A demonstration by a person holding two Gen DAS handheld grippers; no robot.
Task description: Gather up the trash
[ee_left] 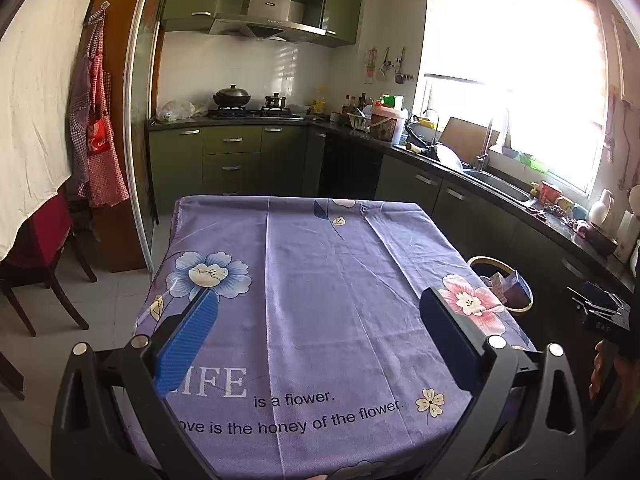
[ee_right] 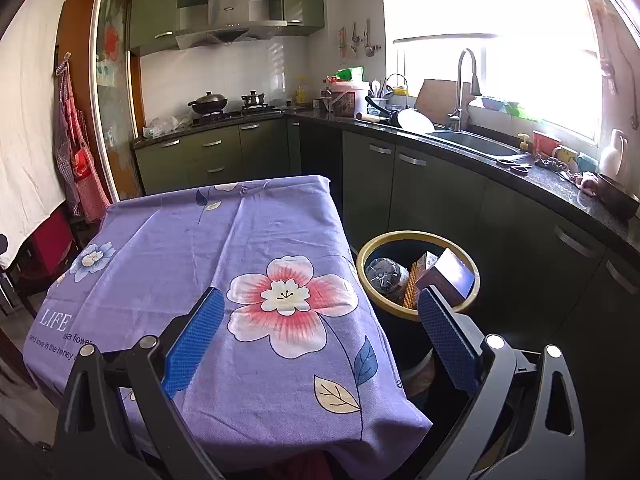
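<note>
Desk covered with a purple cloth printed with flowers and black text fills the middle of both views, and its top carries nothing. On the floor just beside the right edge of the desk stands a dark round trash bin with a yellow rim. Inside this bin lie a dark blue and white carton box, a crumpled clear plastic bottle and a thin yellow ribbed piece, all close together. The left gripper hangs over the desk with its blue pads spread wide and nothing between them. The right gripper is also spread wide and empty, with one finger over the cloth and the other in front of the bin.
</note>
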